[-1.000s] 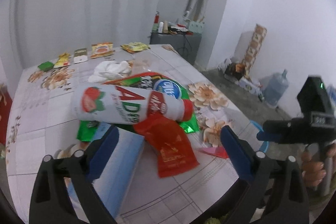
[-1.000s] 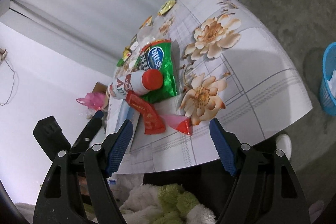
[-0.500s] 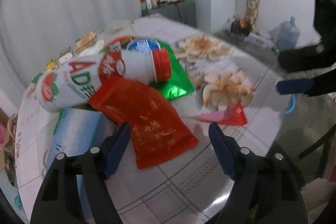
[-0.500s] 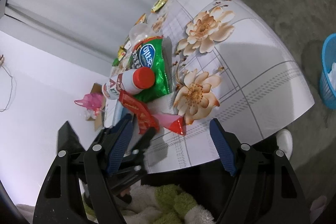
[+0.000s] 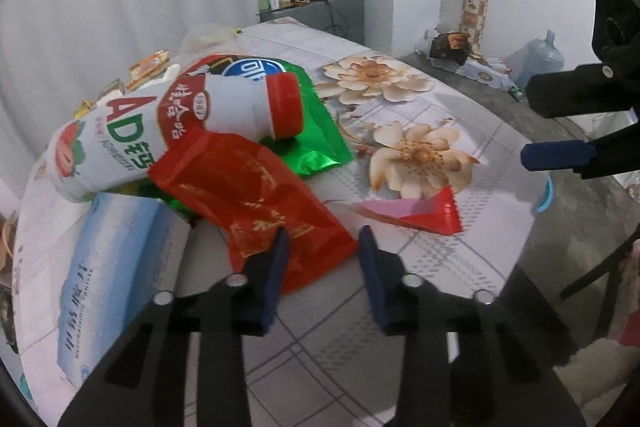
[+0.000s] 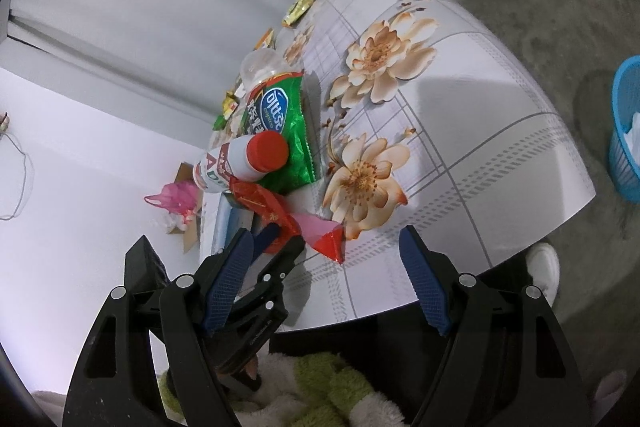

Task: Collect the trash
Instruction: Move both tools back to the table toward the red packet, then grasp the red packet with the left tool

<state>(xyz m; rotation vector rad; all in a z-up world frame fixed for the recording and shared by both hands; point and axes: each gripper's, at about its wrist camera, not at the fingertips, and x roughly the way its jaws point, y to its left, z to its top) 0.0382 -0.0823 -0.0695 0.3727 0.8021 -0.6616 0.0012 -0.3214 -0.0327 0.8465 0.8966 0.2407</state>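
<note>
Plainly "AD" on white bottle [image 5: 132, 131]

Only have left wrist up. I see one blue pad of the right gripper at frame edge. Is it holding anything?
Observer: No. In the right wrist view the right gripper stands wide open, with nothing between its pads.
Operator: Bin? I get a blue sliver past the table.
Observer: That's a blue basket on the floor beyond the right corner of the table. It has something white in it.
Operator: Left jaws on the red wrapper?
Observer: Seen from the side, the left gripper has its jaws closing with the end of the red wrapper between them. I can't see both pads pressing on it yet.
</note>
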